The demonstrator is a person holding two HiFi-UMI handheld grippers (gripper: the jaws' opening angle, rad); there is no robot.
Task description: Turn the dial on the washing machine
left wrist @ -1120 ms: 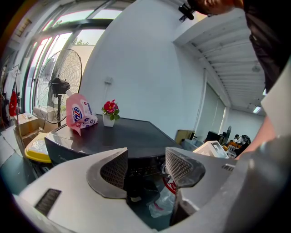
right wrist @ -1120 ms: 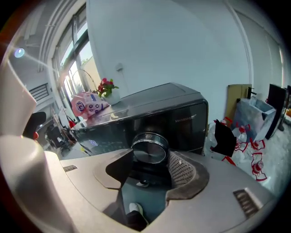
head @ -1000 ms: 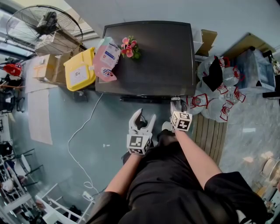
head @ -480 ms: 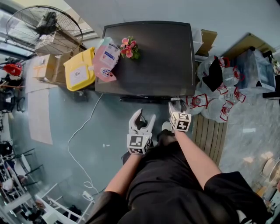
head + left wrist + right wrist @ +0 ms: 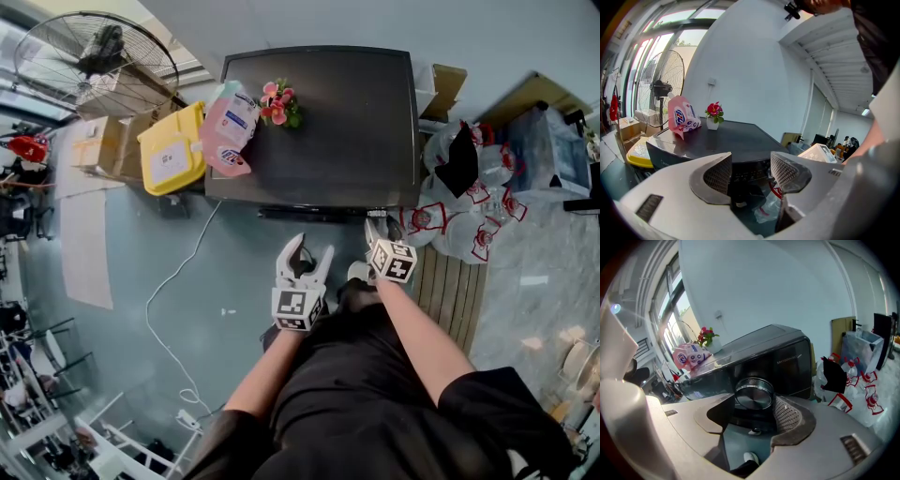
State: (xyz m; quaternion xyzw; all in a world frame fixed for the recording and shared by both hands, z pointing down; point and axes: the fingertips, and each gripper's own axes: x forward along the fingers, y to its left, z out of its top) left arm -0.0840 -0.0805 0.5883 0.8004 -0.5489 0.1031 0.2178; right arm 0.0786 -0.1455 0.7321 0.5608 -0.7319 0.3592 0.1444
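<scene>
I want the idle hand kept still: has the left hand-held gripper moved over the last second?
No. The left hand-held gripper keeps the same spot below the washing machine front edge in the head view, jaws open and empty.

The dial (image 5: 753,397) fills your right gripper's (image 5: 752,414) jaws, which have just been opening. Plastic bags (image 5: 862,394) crowd their right. Your left gripper's (image 5: 752,173) gap is free.

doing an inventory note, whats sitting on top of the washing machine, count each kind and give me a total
pink detergent pouch: 1
potted flower: 1
total on the washing machine: 2
</scene>
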